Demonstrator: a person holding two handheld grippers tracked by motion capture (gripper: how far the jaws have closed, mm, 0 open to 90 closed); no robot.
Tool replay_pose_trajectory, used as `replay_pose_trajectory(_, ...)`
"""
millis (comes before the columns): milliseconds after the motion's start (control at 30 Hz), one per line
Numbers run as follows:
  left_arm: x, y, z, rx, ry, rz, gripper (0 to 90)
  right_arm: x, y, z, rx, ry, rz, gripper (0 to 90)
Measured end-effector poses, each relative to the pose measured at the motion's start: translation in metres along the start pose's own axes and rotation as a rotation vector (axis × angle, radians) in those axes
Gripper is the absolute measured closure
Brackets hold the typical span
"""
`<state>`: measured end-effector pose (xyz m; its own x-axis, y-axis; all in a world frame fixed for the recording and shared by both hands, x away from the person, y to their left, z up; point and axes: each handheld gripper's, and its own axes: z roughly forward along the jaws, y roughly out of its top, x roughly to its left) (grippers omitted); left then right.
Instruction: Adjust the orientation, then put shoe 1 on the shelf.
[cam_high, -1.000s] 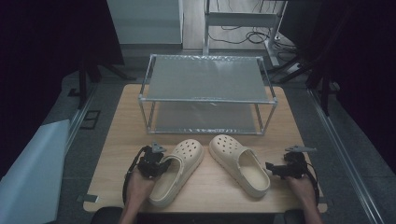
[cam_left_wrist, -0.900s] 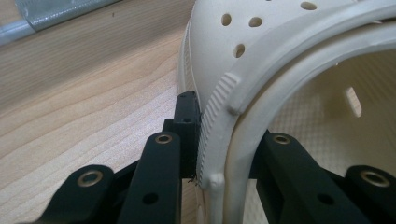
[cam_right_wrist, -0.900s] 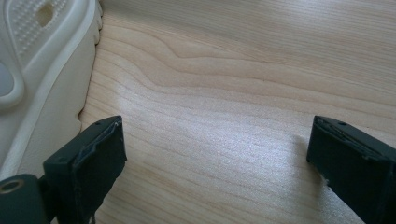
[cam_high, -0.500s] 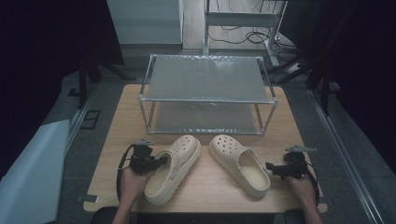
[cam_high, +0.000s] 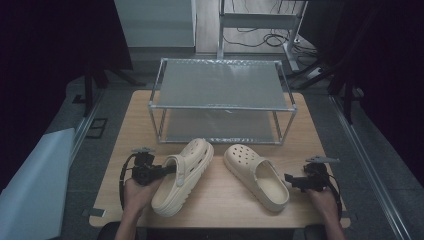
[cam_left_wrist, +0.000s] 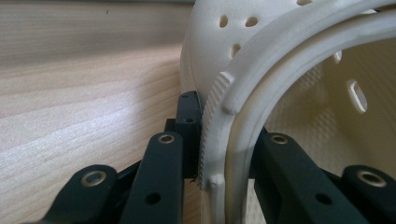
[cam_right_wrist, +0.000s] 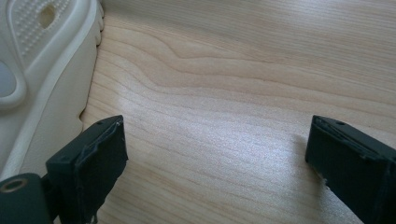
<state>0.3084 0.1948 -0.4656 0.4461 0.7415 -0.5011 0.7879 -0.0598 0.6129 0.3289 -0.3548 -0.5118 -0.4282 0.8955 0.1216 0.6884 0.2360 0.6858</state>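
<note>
While the left tool (cam_high: 167, 170) clamps the side wall and heel strap of the left clog (cam_high: 184, 175), one jaw outside and one inside the shoe, the right tool (cam_high: 291, 180) hangs with its jaws spread wide over bare wood, just beside the heel of the right clog (cam_high: 256, 175) and not touching it. In the left gripper view the strap of the left clog (cam_left_wrist: 243, 88) runs between the two black jaws. Both cream clogs lie on the bench (cam_high: 225, 200), well apart at the heels and closer at the toes: the left one's long axis runs from near-left to far-right, the right one's from near-right to far-left. Beyond their toes stands a two-level wire rack (cam_high: 220, 82), its lower shelf open toward the shoes.
</note>
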Motion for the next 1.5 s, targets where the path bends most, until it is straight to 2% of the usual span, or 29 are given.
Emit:
replay_pose_trajectory(400,-0.002,0.007,-0.006,-0.021,-0.010,-0.023,76.1,-0.001,0.000,-0.001,-0.011,-0.004,0.010,5.9)
replay_pose_trajectory(1000,-0.010,0.038,-0.018,-0.012,-0.090,-0.064,76.0,-0.001,0.000,0.000,-0.010,-0.003,0.005,5.7)
replay_pose_trajectory(1200,-0.016,0.050,-0.023,-0.017,-0.101,-0.056,76.0,-0.001,0.000,0.000,-0.007,-0.003,0.011,5.7)
replay_pose_trajectory(1500,-0.021,0.063,-0.027,-0.020,-0.142,-0.078,76.0,-0.002,0.000,0.000,-0.008,-0.003,0.013,5.7)
